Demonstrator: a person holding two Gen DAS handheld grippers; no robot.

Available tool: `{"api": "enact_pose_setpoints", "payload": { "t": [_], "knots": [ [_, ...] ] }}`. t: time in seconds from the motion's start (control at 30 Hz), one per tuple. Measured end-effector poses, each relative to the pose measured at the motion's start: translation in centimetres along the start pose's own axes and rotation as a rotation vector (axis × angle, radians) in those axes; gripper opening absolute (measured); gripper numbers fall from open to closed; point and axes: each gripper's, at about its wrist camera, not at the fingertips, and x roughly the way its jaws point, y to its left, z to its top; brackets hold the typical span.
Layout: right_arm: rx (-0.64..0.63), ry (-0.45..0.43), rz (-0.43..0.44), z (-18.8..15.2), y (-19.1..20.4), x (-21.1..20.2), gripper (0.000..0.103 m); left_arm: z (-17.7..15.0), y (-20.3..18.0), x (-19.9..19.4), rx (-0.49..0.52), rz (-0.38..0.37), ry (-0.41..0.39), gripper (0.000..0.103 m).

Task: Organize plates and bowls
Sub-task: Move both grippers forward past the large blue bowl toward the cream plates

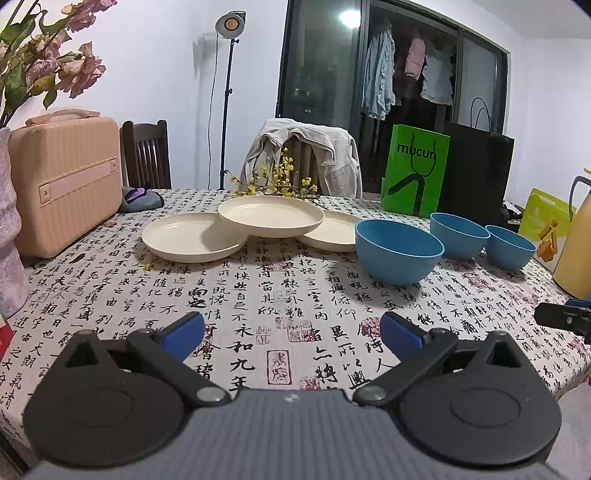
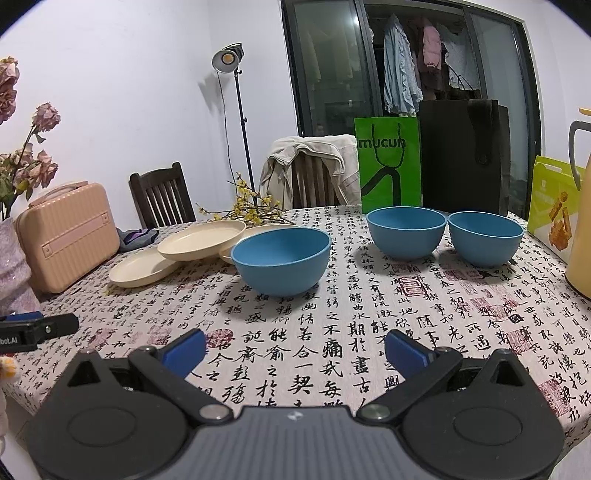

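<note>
Three cream plates (image 1: 270, 215) sit mid-frame in the left wrist view: the middle one rests tilted on the rims of the two flanking it. Three blue bowls (image 1: 398, 250) stand upright to their right, nearest one largest in frame; far two (image 2: 406, 229) touching or nearly so. All on the calligraphy tablecloth (image 1: 258, 295). Left gripper (image 1: 291, 330) at bottom centre, jaws wide, empty. Right gripper (image 2: 293, 349) same: wide apart, holding nothing. Pink case (image 1: 64, 181) at left, green bag (image 2: 388, 164) behind the bowls.

Bright, sharp indoor light from the stand lamp (image 1: 230, 24), soft shadows under bowls, fisheye-bent, vignetted edges.
</note>
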Motion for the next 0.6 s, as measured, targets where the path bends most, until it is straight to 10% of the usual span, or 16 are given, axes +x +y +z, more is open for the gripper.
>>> {"api": "enact_pose_setpoints", "payload": {
  "t": [0.6],
  "knots": [
    [-0.037, 0.019, 0.058, 2.5, 1.8, 3.3, 0.103, 2.2, 0.7, 1.8, -0.015, 0.027, 0.011, 0.103]
  ]
}}
